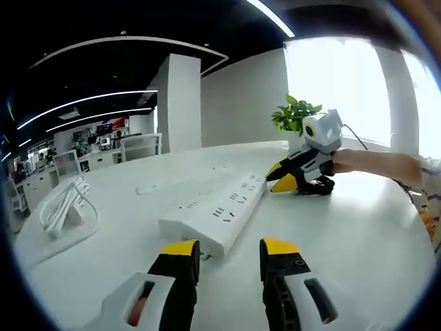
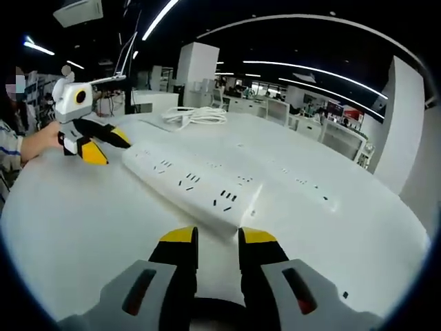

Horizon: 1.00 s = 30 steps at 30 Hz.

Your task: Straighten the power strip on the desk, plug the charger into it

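Note:
A long white power strip (image 1: 215,211) lies at a slant on the white desk (image 1: 344,241), just ahead of my left gripper (image 1: 229,249), which is open and empty. In the right gripper view the strip (image 2: 196,185) runs from my right gripper (image 2: 219,238), narrowly open and empty at its near end, away to the left. The right gripper (image 1: 281,178), held by a hand (image 1: 344,162), is at the strip's far end in the left gripper view. The left gripper (image 2: 116,152) is beside the strip's other end. A white coiled cable with a white block (image 1: 65,207) lies at the desk's left edge.
A second flat white strip (image 1: 176,185) lies beyond the first. A potted plant (image 1: 296,114) stands behind the right gripper by the bright window. The coiled cable (image 2: 196,116) lies far across the desk in the right gripper view. Office desks and a white pillar (image 1: 182,103) stand beyond.

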{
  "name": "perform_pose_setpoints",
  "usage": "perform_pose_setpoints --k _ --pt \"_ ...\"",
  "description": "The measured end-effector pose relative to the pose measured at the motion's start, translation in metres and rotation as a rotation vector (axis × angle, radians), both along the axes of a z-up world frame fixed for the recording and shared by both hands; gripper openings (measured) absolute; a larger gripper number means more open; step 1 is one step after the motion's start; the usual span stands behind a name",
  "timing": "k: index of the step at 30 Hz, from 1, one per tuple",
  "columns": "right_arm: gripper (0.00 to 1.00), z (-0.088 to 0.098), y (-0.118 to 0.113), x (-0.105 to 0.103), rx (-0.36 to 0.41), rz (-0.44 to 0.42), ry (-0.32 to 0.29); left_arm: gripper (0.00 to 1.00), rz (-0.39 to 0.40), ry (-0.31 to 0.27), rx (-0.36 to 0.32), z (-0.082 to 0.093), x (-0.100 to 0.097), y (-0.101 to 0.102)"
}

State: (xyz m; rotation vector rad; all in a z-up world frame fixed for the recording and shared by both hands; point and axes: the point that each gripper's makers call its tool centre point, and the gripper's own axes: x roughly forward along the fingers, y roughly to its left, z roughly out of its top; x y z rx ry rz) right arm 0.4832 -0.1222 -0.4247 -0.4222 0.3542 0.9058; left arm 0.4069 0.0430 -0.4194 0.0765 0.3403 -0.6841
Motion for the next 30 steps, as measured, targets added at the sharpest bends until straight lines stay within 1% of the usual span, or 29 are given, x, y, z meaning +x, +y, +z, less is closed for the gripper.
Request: perform_pose_setpoints --k 9,13,25,30 --pt "0.22 0.001 -0.002 0.004 0.003 -0.002 -0.002 0.35 0.001 0.008 0.003 -0.003 0.004 -0.002" --pt "0.22 0.001 -0.002 0.005 0.007 -0.004 -0.001 0.35 0.004 0.012 0.017 -0.005 0.006 -0.003" --pt "0.21 -0.001 0.0 0.008 0.006 -0.018 -0.005 0.35 0.021 0.023 0.045 -0.01 0.012 0.0" --pt "0.21 -0.001 0.0 0.008 0.009 -0.024 -0.004 0.34 0.03 0.028 0.045 -0.011 0.014 0.001"
